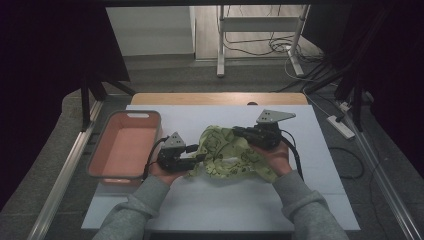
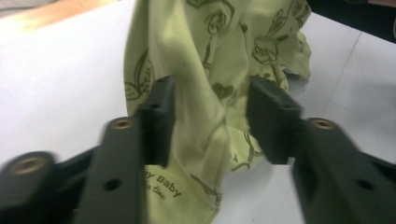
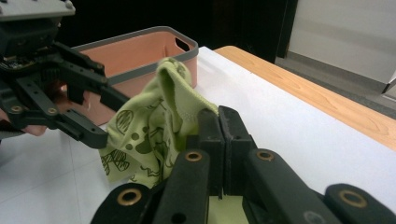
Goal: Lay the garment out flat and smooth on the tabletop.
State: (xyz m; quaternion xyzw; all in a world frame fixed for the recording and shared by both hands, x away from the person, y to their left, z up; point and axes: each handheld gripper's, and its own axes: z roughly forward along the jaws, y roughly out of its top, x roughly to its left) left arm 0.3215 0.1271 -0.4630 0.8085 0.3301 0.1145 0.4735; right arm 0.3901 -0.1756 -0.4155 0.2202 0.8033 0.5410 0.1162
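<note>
A crumpled light-green cloth (image 1: 231, 155) printed with dark drawings lies at the middle of the white table (image 1: 225, 205). My left gripper (image 1: 197, 159) is at its left edge. In the left gripper view the jaws (image 2: 210, 112) stand apart, with a fold of the cloth (image 2: 196, 56) hanging loosely between them. My right gripper (image 1: 235, 131) is at the cloth's far right side. Its jaws (image 3: 218, 116) are shut on a raised edge of the cloth (image 3: 154, 126), which drapes down toward the left gripper (image 3: 114, 119).
A pink basket with a grey rim (image 1: 132, 114) stands on the table's left side and holds nothing; its rim (image 3: 140, 65) is just behind the cloth. The far table edge is a wooden strip (image 1: 215, 98). Cables and a metal stand (image 1: 260, 45) are on the floor beyond.
</note>
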